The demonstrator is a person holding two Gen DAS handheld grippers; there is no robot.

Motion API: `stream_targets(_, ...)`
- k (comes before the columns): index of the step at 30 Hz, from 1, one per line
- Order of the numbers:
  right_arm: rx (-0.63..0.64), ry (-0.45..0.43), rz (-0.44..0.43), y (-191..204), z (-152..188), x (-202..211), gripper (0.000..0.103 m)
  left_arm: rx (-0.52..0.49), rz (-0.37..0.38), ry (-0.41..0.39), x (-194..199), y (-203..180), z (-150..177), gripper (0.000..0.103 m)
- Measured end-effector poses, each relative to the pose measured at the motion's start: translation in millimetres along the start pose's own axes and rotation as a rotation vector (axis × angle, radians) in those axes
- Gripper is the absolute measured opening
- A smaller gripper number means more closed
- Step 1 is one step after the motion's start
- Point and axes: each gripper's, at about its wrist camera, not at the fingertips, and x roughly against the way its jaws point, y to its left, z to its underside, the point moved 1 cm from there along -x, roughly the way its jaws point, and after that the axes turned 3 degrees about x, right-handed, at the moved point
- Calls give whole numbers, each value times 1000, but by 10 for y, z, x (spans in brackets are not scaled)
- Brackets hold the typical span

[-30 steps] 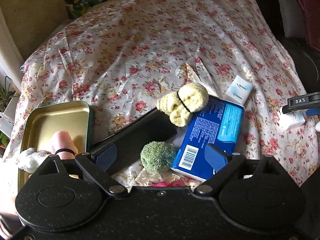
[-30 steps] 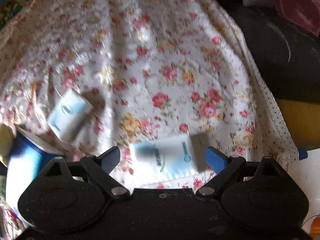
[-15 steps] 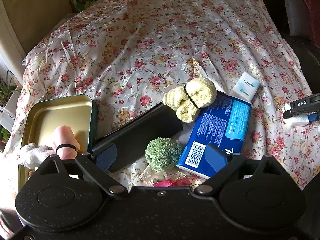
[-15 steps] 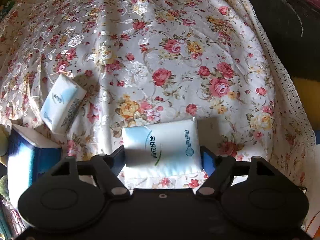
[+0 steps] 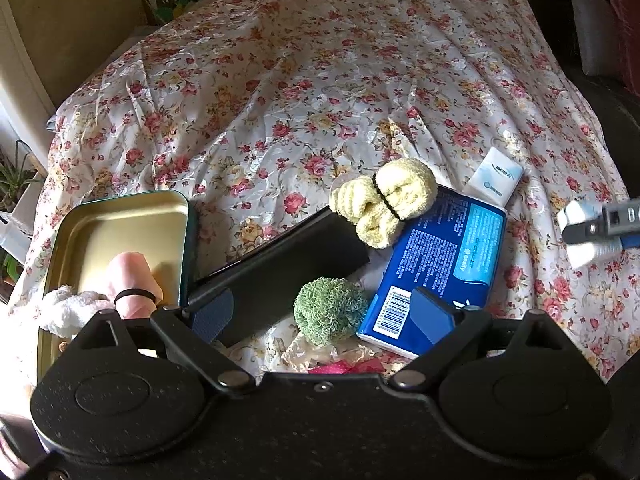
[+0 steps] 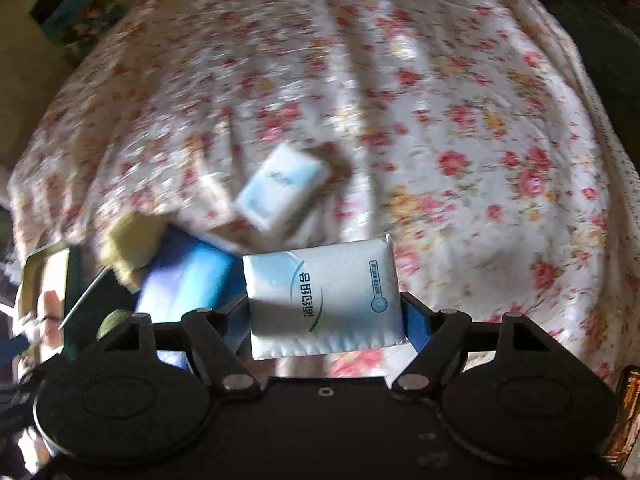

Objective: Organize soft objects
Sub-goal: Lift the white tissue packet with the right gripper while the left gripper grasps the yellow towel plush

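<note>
We see the white tissue pack clamped between the fingers of the right tool, lifted above the floral cloth. At its 11 o'clock lies a second small pack; at 9 o'clock, the blue package. The left tool stands spread and holds nothing, with the green pom between its fingers, the yellow socks at 12 o'clock and the tin at 10 o'clock.

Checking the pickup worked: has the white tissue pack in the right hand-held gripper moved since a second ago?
Yes. The white tissue pack, then lying on the floral cloth, is now clamped and lifted.
</note>
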Motion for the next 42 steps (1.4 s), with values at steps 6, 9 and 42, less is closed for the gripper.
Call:
stream_targets(6,94,12,-43,327,266,48,76,12,16,-11,9,15,-15,92)
stream_targets(9,131,24,-64,425,379,-5,76,35,28,-19,4,30,-36,92)
stream_targets(42,293,26,-171,672,721,-270,76,285,42,28,-1084,-450,-609,96)
